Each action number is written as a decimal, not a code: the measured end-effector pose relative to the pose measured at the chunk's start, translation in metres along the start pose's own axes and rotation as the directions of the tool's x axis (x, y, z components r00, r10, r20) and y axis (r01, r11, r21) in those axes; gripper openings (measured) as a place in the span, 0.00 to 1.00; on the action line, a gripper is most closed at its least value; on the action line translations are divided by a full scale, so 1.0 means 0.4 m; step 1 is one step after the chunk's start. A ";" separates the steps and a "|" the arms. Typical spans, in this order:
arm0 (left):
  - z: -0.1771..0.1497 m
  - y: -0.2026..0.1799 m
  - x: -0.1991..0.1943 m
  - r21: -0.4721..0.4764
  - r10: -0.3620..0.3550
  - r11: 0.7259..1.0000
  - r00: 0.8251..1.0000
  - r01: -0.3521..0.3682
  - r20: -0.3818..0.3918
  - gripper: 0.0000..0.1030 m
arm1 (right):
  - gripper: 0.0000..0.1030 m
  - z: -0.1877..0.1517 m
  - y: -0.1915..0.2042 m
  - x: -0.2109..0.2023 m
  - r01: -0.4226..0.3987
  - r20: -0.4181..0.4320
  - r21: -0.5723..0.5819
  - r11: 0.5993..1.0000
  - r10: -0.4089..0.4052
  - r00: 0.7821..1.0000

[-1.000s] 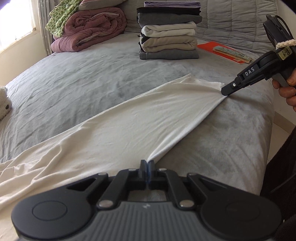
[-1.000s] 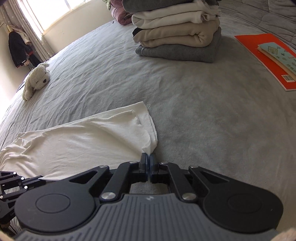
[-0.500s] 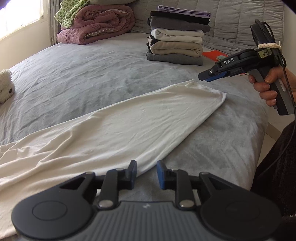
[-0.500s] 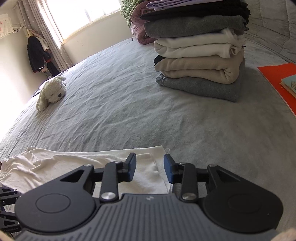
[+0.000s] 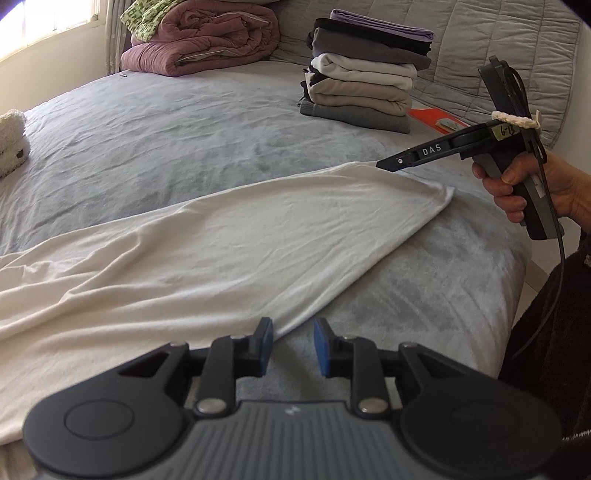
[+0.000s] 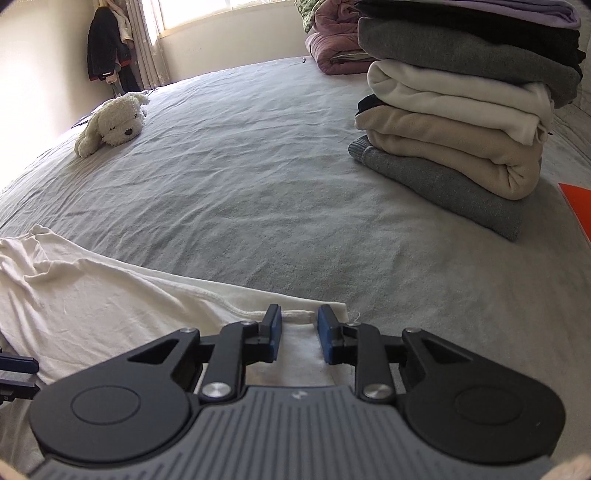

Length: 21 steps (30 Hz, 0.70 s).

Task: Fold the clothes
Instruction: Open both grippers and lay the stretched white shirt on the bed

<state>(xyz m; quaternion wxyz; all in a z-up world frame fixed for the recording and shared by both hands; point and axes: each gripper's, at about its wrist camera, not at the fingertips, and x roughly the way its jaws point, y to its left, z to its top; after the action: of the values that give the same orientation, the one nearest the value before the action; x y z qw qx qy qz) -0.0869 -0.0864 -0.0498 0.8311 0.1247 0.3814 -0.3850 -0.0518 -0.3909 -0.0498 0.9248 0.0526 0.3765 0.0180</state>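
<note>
Left wrist view: left gripper (image 5: 293,346) jaws apart, nothing held, by edge of cream garment (image 5: 207,251) lying flat on grey bed (image 5: 184,122). Right gripper (image 6: 300,333) also open, fingers straddling garment's hem corner w/o pinching; folded stack (image 6: 461,122) further back.

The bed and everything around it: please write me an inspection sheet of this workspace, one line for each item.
Surface: wide bed with a wrinkled grey sheet.
Job's things: long cream-white cotton garment spread flat; a stack of folded grey, white and beige clothes farther back.
Clutter: white plush dog; orange flat book; rolled mauve quilt.
Grippers: left gripper open at the garment's near edge; right gripper open over its hemmed corner.
Cables: black cable hanging from the right gripper's handle.
Surroundings: bright window, dark jacket hanging beside the curtain.
</note>
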 end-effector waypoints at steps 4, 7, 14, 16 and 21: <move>-0.001 0.001 -0.001 -0.007 0.000 1.000 1.000 0.000 0.001 0.25 | 0.03 -0.004 0.016 -0.012 0.030 0.023 -0.033 0.999 -0.029 0.999; 0.000 0.001 -0.001 -0.005 -0.001 1.000 1.000 0.001 0.000 0.25 | 0.02 -0.003 0.004 -0.021 0.099 0.030 -0.011 0.995 -0.098 0.995; 0.006 0.022 -0.017 -0.016 -0.017 1.000 1.000 0.017 -0.001 0.28 | 0.04 -0.007 0.024 -0.009 0.160 0.000 -0.060 0.985 -0.160 0.987; 0.009 0.038 -0.036 -0.015 -0.005 1.000 1.000 0.005 0.007 0.30 | 0.08 0.004 0.031 -0.016 0.143 0.007 -0.050 0.989 -0.142 0.990; 0.028 0.137 -0.096 -0.065 0.066 0.996 0.997 -0.064 0.040 0.30 | 0.17 0.040 0.060 -0.026 0.049 0.015 -0.007 0.999 -0.049 0.999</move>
<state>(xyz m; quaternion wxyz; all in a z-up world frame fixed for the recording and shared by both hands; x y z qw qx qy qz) -0.0562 -0.0343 -0.0188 0.8545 0.1024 0.3718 -0.3479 -0.0478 -0.3692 -0.0286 0.9280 0.0401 0.3705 -0.0036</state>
